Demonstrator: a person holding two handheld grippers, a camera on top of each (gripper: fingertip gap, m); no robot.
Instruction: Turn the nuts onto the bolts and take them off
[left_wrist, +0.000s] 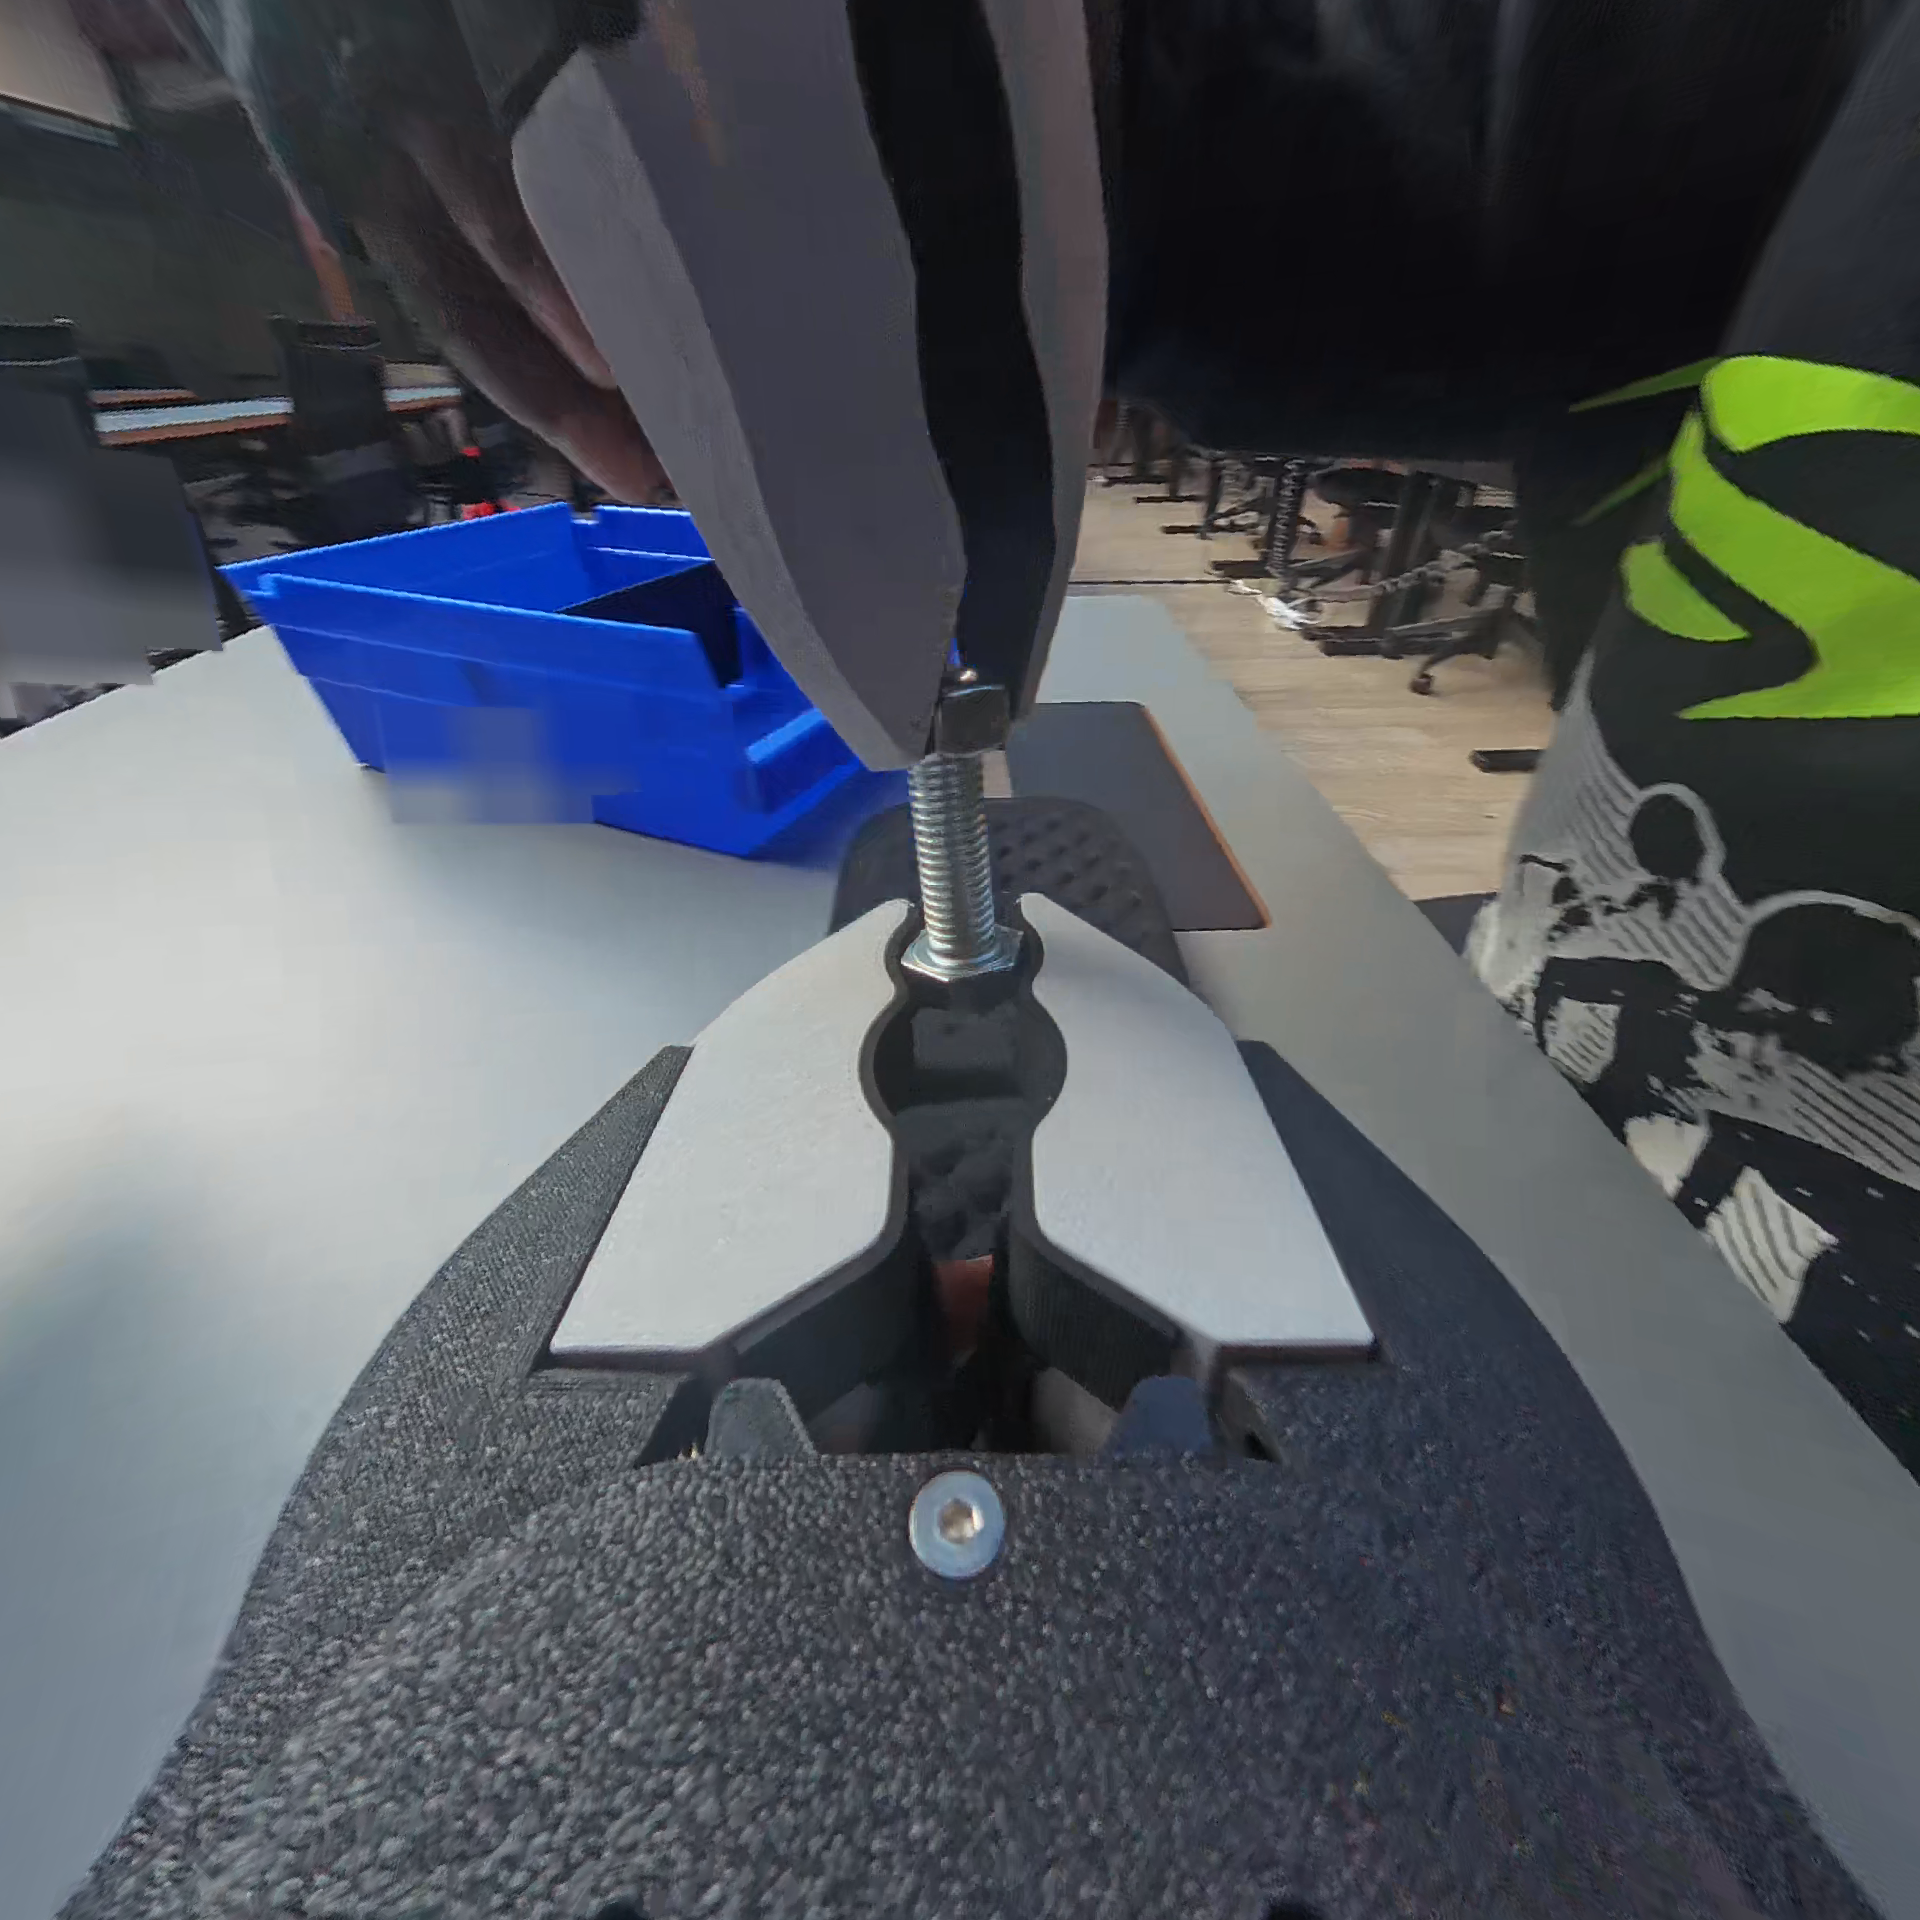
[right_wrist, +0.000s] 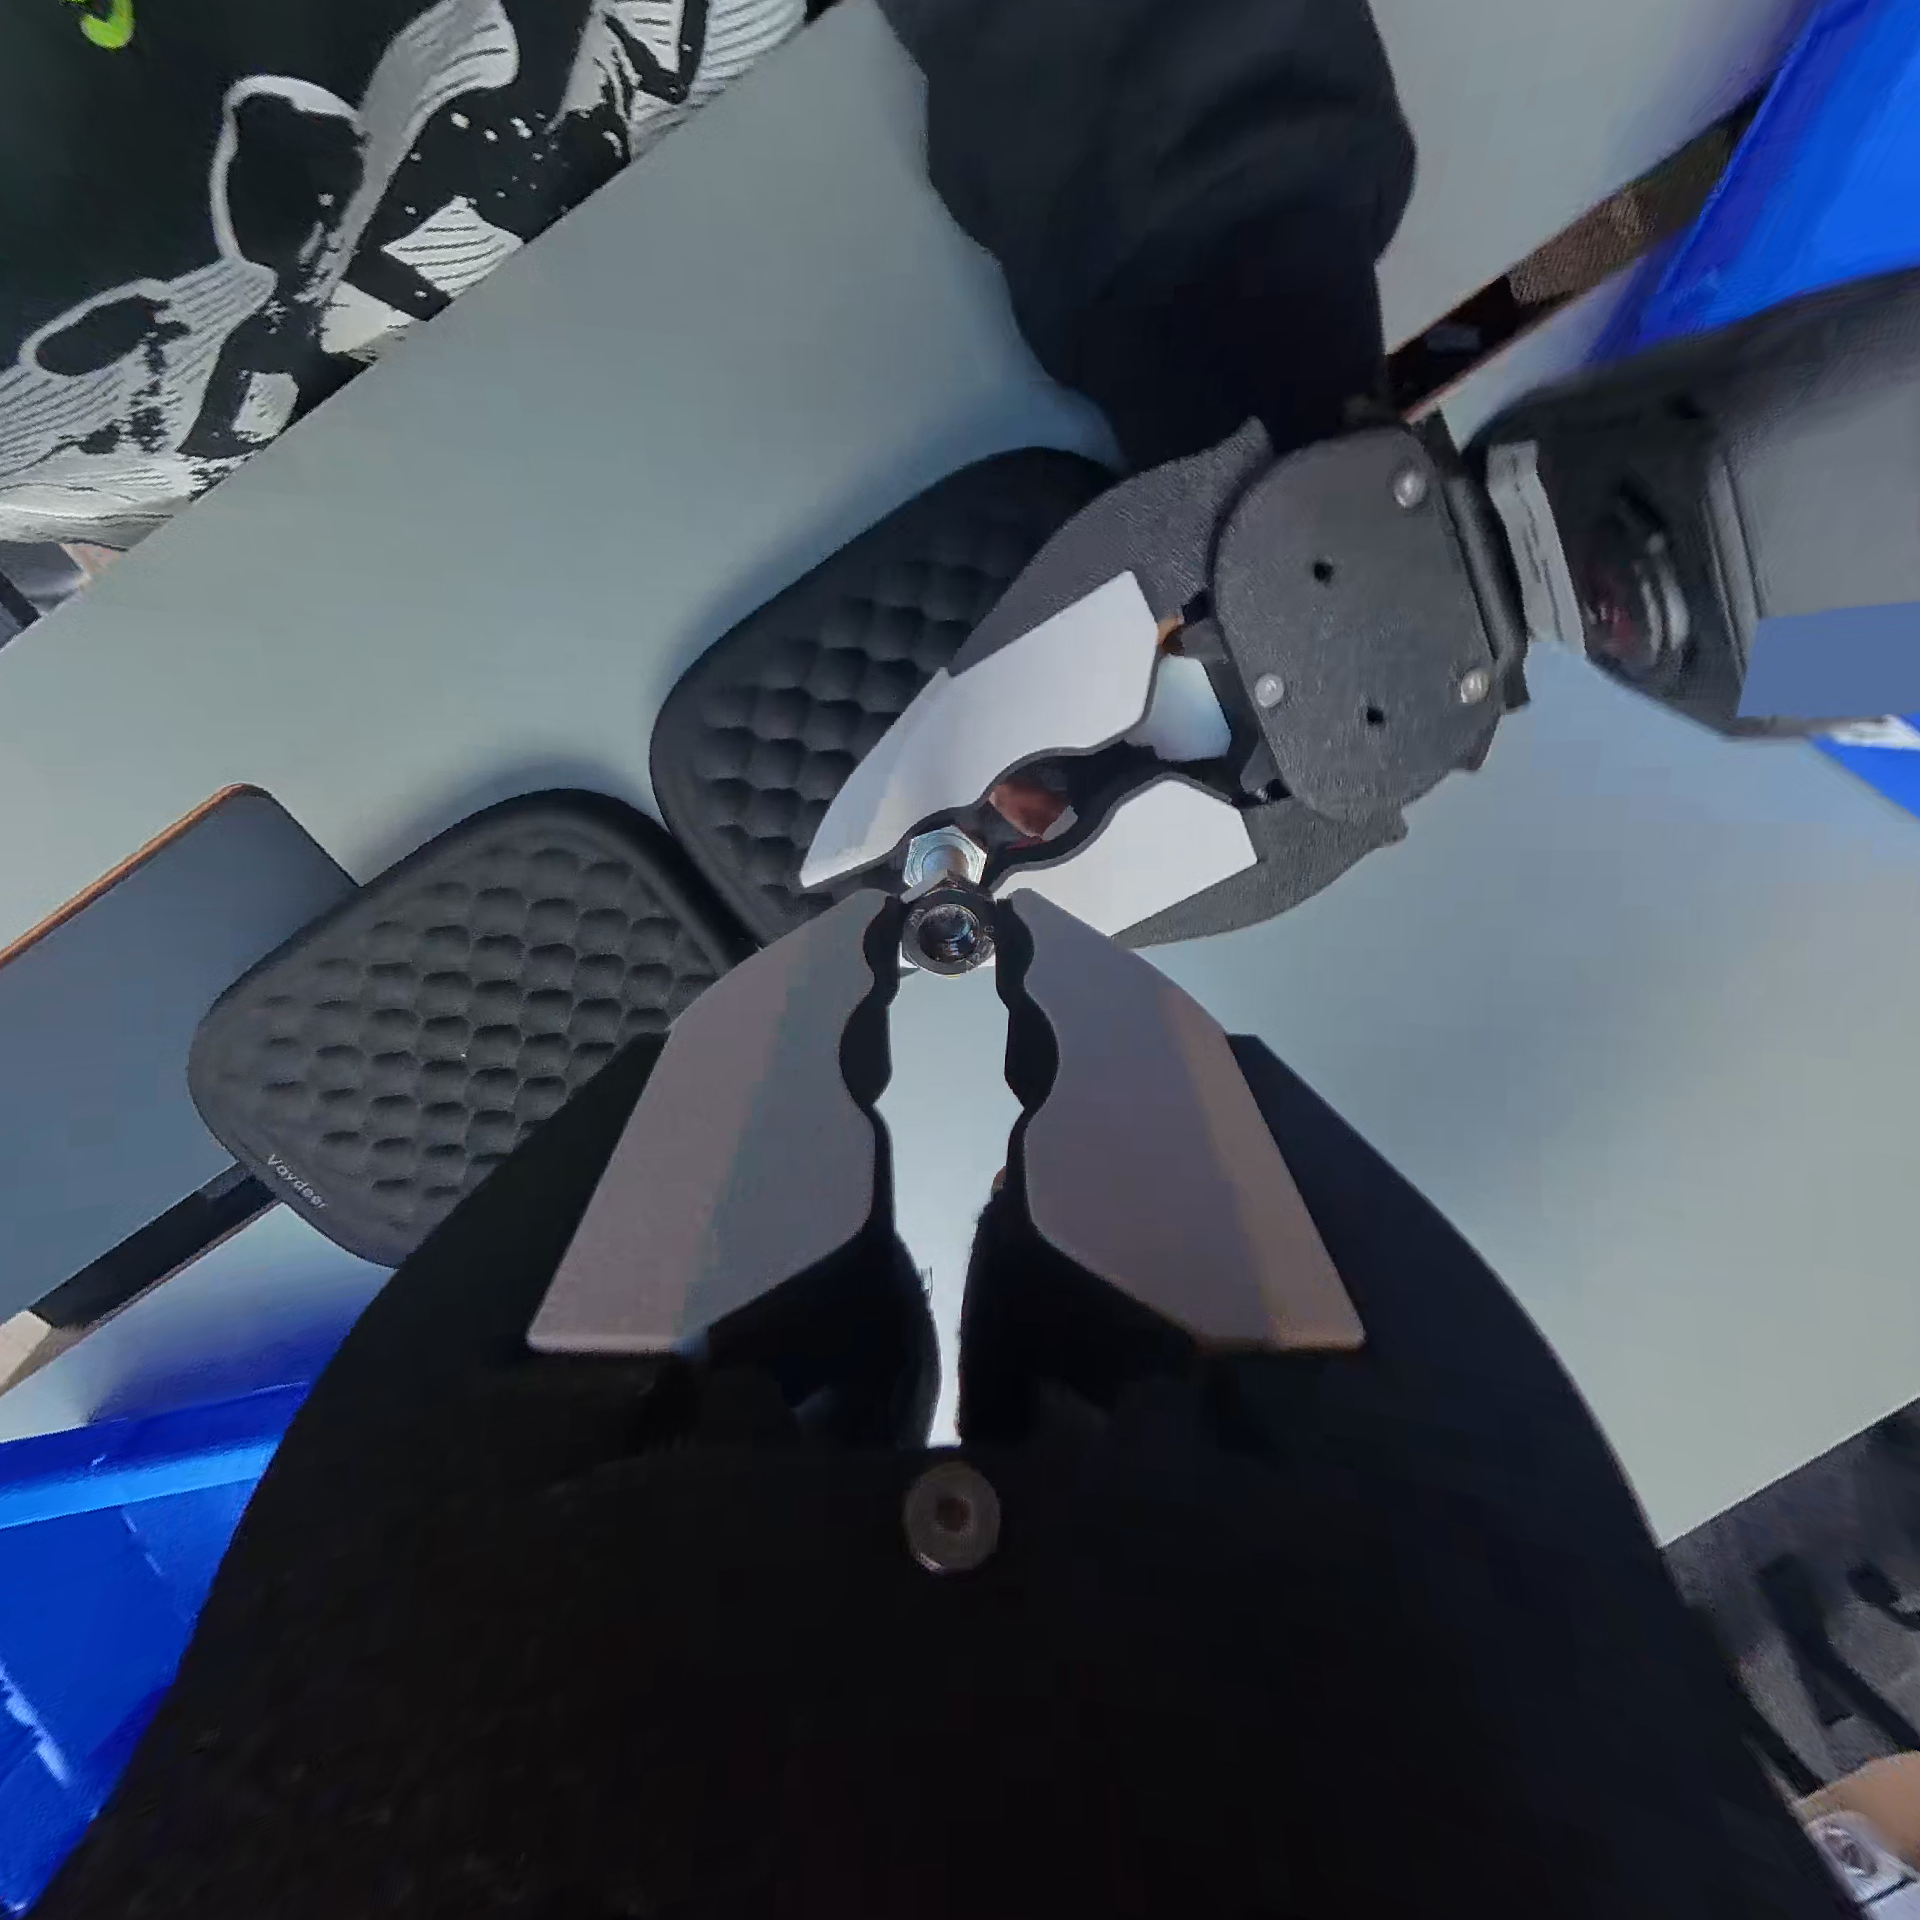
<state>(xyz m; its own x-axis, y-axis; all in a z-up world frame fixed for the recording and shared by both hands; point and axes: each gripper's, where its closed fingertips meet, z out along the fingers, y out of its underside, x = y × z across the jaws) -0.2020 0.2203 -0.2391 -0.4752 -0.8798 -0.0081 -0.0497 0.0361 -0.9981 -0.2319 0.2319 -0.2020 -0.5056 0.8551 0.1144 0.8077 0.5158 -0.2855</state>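
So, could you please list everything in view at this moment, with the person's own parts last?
bolt: one, silver threaded shank with a dark head, held upright between the two grippers above the table
nut: one, silver hex, low on the shank
blue bin: one in the left wrist view, on the table behind; more blue at the right wrist view's edges
black pads: two, dimpled, side by side on the table
table: one, grey
office chairs: several, dark, on the floor behind
left gripper: jaws closed on the nut
right gripper: jaws closed on the bolt head
person's shirt: black, white and green print
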